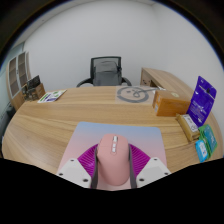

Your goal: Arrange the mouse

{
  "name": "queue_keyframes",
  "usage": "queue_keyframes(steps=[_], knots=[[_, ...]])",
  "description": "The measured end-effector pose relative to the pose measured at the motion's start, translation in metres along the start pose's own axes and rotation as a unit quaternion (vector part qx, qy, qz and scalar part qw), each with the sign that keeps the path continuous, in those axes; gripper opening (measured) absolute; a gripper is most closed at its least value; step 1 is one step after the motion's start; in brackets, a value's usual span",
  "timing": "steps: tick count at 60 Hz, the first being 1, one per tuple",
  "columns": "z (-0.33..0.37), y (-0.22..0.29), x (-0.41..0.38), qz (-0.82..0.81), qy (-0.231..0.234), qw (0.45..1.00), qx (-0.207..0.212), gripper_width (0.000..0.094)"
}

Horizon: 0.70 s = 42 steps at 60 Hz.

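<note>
A pale pink computer mouse (pixel 112 165) with a light scroll wheel sits between my gripper's (pixel 112 166) two fingers. Both magenta pads (pixel 89 160) press against its sides, so the gripper is shut on it. The mouse is held over the near end of a light blue mouse mat (pixel 110 132) that lies on the wooden desk (pixel 70 120). The mouse's underside and rear are hidden by the fingers.
A black office chair (pixel 105 71) stands behind the desk. A purple box (pixel 203 100) and small boxes (pixel 190 124) stand at the right, a brown cardboard box (pixel 165 88) beyond them. A round grey item (pixel 131 94) lies at mid-desk. Papers (pixel 50 96) lie at the far left.
</note>
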<state>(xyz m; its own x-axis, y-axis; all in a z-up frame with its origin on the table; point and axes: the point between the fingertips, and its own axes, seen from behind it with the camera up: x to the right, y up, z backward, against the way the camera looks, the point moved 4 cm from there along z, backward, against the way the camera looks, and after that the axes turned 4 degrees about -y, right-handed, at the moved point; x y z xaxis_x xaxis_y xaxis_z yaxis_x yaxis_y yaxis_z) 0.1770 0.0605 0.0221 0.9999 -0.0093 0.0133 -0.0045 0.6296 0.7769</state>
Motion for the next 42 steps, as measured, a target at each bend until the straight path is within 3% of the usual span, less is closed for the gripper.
queue_keyframes(steps=[11,13,17,42], knots=[[-0.003,0.000,-0.002,-0.006,-0.016,1.000,-0.006,0.0571],[-0.001,-0.002,-0.002,-0.012,-0.014,1.000,-0.016,0.0637],[0.008,-0.003,-0.007,-0.027,-0.007,0.999,-0.023,0.0856],[0.185,-0.034,-0.058,-0.050,-0.091,0.995,-0.001,0.0831]])
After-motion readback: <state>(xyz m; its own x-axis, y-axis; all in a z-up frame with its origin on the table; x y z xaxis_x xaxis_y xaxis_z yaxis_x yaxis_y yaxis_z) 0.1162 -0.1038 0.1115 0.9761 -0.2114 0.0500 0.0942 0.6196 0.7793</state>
